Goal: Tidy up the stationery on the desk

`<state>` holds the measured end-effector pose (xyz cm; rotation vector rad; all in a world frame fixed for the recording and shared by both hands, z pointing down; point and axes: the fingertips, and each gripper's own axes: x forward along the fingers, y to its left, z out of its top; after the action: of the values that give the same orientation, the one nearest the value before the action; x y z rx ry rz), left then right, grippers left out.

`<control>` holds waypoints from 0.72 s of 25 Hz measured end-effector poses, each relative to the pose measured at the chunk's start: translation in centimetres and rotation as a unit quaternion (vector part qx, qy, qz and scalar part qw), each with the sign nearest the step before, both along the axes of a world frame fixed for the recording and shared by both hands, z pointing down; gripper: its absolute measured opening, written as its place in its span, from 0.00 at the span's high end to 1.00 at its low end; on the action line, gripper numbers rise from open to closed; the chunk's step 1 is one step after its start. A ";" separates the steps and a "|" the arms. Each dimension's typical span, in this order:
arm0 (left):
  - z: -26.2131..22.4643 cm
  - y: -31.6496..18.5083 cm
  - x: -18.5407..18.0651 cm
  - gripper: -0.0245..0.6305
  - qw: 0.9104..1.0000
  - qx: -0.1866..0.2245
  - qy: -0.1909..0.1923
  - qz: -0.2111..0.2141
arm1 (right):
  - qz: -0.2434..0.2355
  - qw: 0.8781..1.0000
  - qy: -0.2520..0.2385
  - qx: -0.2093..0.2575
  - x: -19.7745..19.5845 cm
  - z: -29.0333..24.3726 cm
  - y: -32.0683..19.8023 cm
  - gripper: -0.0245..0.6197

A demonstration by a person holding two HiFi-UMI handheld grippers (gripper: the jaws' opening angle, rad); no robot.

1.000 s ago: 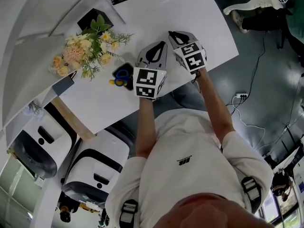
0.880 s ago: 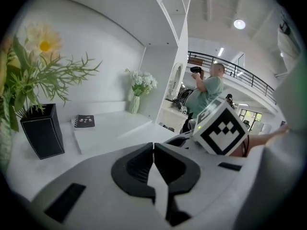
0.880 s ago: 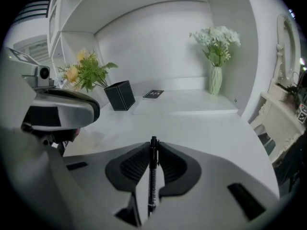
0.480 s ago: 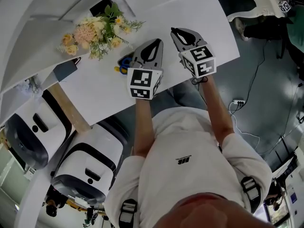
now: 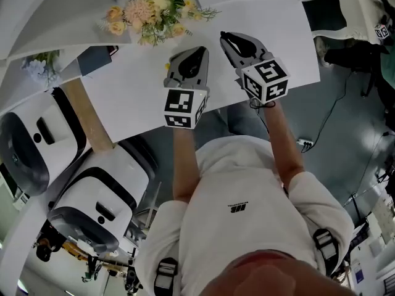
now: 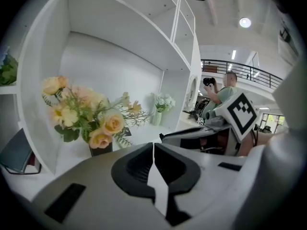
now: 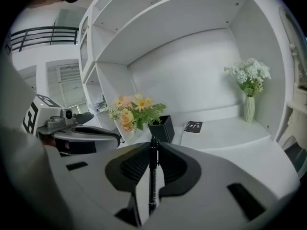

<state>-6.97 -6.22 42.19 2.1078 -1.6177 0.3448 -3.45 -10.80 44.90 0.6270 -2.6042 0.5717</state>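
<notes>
Both forearms reach from the torso toward 12 o'clock in the head view, with the grippers side by side over the near edge of the white desk (image 5: 129,103). The left gripper (image 5: 196,57) angles toward 1 o'clock and the right gripper (image 5: 229,42) toward 11, so the tips converge, and each marker cube sits at the 6 o'clock end. Both point slightly downward. In the left gripper view the left gripper (image 6: 153,150) has its jaws together with nothing between them. In the right gripper view the right gripper (image 7: 152,159) is clamped narrow on a black pen (image 7: 152,176), which lies along the jaw line with its end poking out at 12 o'clock. The flower bunch (image 7: 134,111) and the black box (image 7: 163,128) at its base are at 12 o'clock beyond the jaws. A black notebook (image 7: 193,126) is at 1 o'clock on the desk and a white vase (image 7: 248,108) at 2 o'clock.
</notes>
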 end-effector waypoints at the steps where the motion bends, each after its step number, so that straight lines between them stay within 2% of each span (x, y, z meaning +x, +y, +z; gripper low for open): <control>1: 0.0 0.4 -0.6 0.96 1.000 0.000 -0.001 -0.007 | -0.006 1.000 -0.005 -0.002 -0.6 0.0 0.4 0.89; 8: 0.4 3.3 -4.3 0.96 0.998 -0.006 0.000 -0.055 | -0.051 0.998 -0.025 -0.011 -4.5 -0.1 3.2 0.89; 18: 0.6 6.2 -7.9 0.96 0.995 -0.009 0.000 -0.099 | -0.095 0.993 -0.060 -0.027 -9.4 0.4 6.4 0.89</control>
<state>-14.90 -0.01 42.81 1.9120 -1.7982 0.2927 -12.85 -4.38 45.26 0.3305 -2.7115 0.6343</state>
